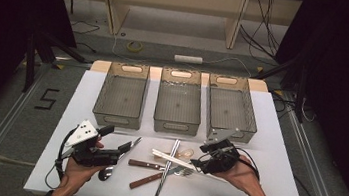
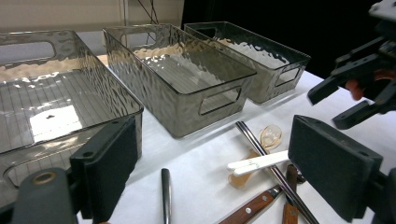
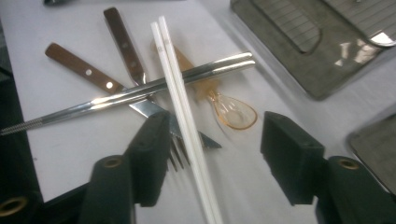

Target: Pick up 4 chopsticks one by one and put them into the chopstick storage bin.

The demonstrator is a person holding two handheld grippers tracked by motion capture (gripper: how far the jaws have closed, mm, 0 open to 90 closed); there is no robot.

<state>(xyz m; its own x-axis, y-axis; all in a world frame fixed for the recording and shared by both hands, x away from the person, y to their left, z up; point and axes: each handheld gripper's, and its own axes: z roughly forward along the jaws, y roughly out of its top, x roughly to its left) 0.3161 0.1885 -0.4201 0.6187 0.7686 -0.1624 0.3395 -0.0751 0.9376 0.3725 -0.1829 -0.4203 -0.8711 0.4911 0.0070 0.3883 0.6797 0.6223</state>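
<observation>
A pair of white chopsticks [image 1: 175,160] lies in the middle of the white table [image 1: 272,190], across a pair of metal chopsticks [image 1: 165,175]. My right gripper [image 1: 200,160] hovers over their right end. In the right gripper view its jaws [image 3: 215,158] stand open on either side of the white chopsticks [image 3: 182,107], pads clear of them. Under the chopsticks lie an amber plastic spoon [image 3: 233,112], a fork and two wooden handles [image 3: 79,67]. My left gripper [image 1: 123,147] is open at the left with nothing between its jaws [image 2: 219,172].
Three clear grey bins stand in a row at the back: left [image 1: 117,118], middle [image 1: 175,125], right [image 1: 226,79]. A metal spoon [image 1: 107,171] lies under the left gripper. Black curtains flank the table, and cables lie on the floor beyond.
</observation>
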